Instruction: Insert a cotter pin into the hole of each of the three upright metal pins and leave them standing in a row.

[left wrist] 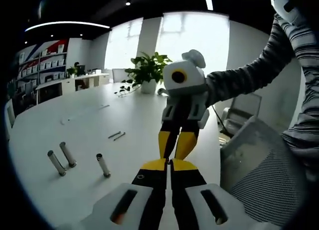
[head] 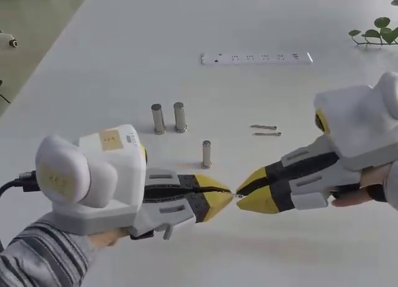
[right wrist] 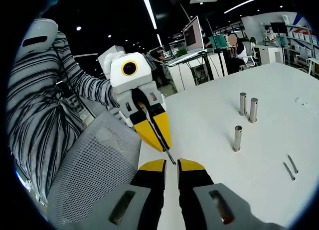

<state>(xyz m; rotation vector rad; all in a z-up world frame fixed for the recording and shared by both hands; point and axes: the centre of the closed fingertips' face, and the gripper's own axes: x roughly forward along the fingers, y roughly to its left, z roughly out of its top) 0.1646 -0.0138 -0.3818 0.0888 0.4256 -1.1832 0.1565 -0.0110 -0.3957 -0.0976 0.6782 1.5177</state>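
The left gripper (head: 227,197) is pinching the light, slippery cotter pin (right wrist: 167,151) (probably best gripped mid-shank), the right gripper (head: 240,195) waiting with jaws narrowly parted.

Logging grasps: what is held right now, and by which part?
The left gripper clamps a cotter pin lengthwise along its shaft, one end sticking out. The right gripper, open at that end, holds nothing.

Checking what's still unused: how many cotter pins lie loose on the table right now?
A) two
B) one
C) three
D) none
A: two cotter pins lie side by side on the table, right of the three metal pins.
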